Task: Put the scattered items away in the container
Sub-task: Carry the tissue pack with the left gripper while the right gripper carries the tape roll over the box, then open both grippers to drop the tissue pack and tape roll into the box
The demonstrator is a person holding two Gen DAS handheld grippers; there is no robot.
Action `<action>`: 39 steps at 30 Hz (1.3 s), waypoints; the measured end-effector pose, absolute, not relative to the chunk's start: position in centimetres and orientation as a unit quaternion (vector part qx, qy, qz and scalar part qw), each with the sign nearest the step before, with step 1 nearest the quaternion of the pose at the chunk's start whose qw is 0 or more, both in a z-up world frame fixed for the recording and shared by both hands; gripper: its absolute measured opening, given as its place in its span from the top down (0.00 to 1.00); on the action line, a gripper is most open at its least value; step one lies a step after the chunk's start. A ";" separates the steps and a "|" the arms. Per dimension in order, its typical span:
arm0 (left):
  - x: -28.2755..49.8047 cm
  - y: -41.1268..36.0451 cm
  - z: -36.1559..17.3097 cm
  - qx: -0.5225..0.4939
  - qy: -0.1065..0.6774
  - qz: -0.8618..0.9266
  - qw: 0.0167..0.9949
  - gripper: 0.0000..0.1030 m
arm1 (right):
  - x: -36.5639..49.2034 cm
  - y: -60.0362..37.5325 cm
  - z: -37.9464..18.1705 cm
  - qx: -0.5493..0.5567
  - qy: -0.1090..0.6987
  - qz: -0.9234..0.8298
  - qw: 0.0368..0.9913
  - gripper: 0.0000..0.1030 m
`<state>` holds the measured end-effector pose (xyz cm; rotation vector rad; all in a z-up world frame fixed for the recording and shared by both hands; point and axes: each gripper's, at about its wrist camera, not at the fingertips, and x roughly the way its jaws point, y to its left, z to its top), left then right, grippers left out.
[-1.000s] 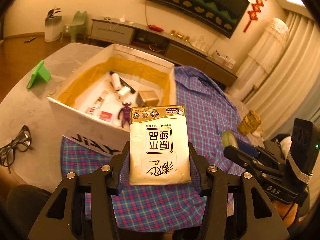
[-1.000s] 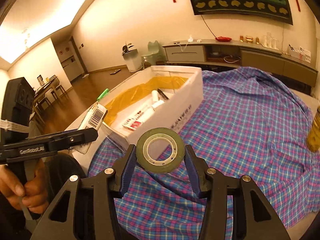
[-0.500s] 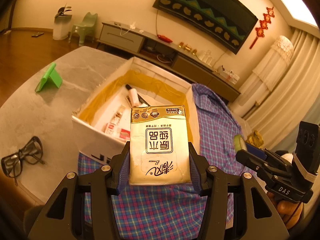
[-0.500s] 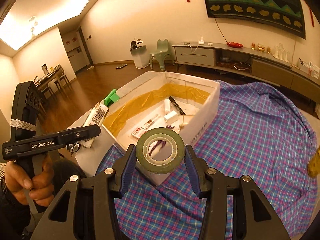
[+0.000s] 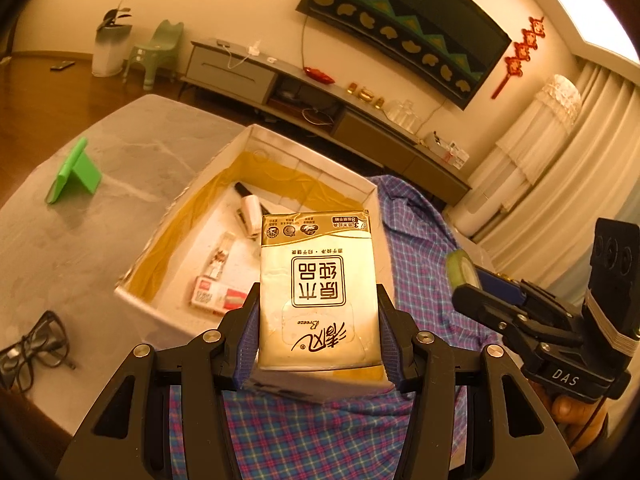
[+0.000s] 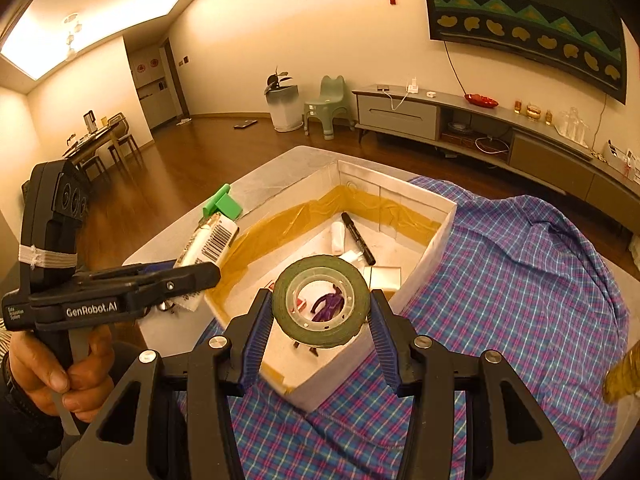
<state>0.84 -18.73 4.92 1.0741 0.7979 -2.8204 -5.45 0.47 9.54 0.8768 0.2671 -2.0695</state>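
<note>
My left gripper (image 5: pixel 316 332) is shut on a pack of tissues (image 5: pixel 318 292), held upright over the near wall of the white box (image 5: pixel 360 178). The right gripper (image 6: pixel 320 316) is shut on a roll of green tape (image 6: pixel 320 304), held above the near corner of the same box (image 6: pixel 440 236). Inside the box lie a black marker (image 6: pixel 358 238), a white tube (image 6: pixel 338 236), a purple figurine (image 6: pixel 328 306) seen through the tape's hole, and a red-and-white packet (image 5: pixel 218 298). Each view shows the other gripper: the right gripper (image 5: pixel 464 276) with its tape, the left gripper (image 6: pixel 188 270) with its pack.
The box stands on a grey table (image 5: pixel 120 148), partly on a plaid cloth (image 6: pixel 520 280). A green phone stand (image 5: pixel 74 174) and black glasses (image 5: pixel 34 350) lie left of the box. A gold crumpled wrapper (image 6: pixel 624 372) sits at the right edge. A hand (image 6: pixel 60 372) grips the left tool.
Both grippers have carried their loads toward the box: the tissue pack now hangs over its near wall and the tape over its near corner. Neither grip has changed.
</note>
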 end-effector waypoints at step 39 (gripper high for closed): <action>-9.3 -16.0 -1.1 0.497 0.257 -0.828 -0.033 0.47 | -21.9 -8.3 3.3 0.425 0.199 -0.809 0.354 0.51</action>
